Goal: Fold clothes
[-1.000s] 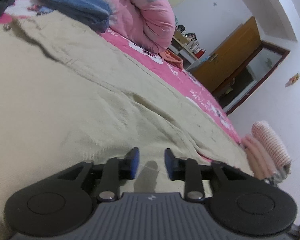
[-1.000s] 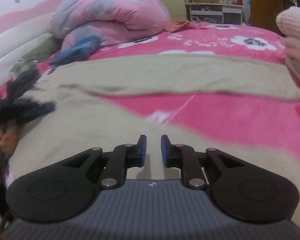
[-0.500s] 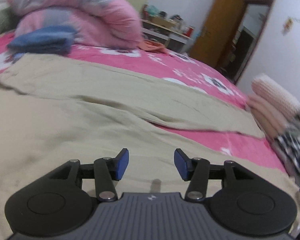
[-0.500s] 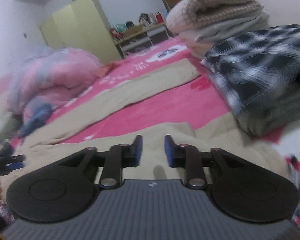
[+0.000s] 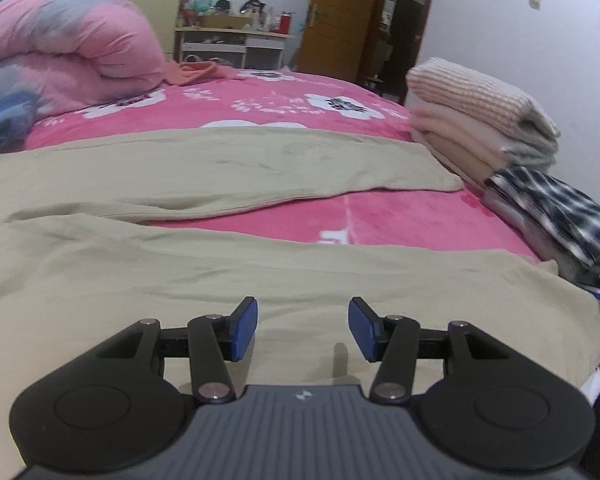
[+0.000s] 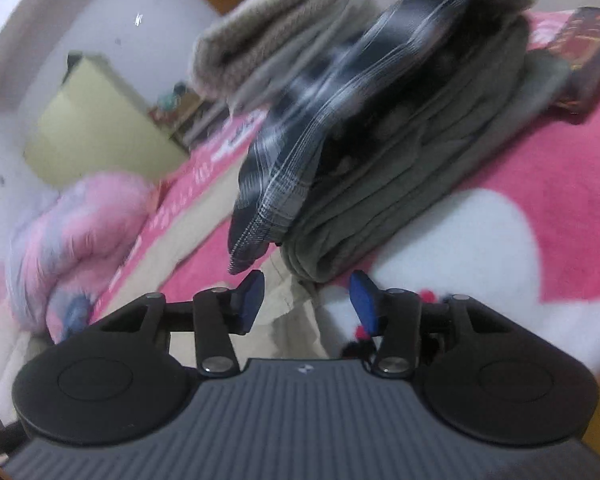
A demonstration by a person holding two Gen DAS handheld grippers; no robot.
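Beige trousers (image 5: 204, 168) lie spread on the pink bed, both legs stretching toward the right with a strip of blanket between them. My left gripper (image 5: 303, 328) hovers open over the near leg (image 5: 260, 272), nothing between its blue pads. In the tilted, blurred right wrist view, my right gripper (image 6: 306, 300) has its jaws opening above the cuff end of the beige leg (image 6: 290, 308). Its pads touch nothing.
A folded stack (image 5: 480, 128) of knit sweaters sits at the bed's right side, with a plaid shirt on olive garments (image 6: 380, 168) beside it. A rolled pink quilt (image 5: 64, 52) lies at the left. A dark book (image 6: 584, 56) rests behind the stack.
Both grippers have swung right along the trousers toward the cuffs and rolled. Their jaws have widened. The right view now faces the folded stack.
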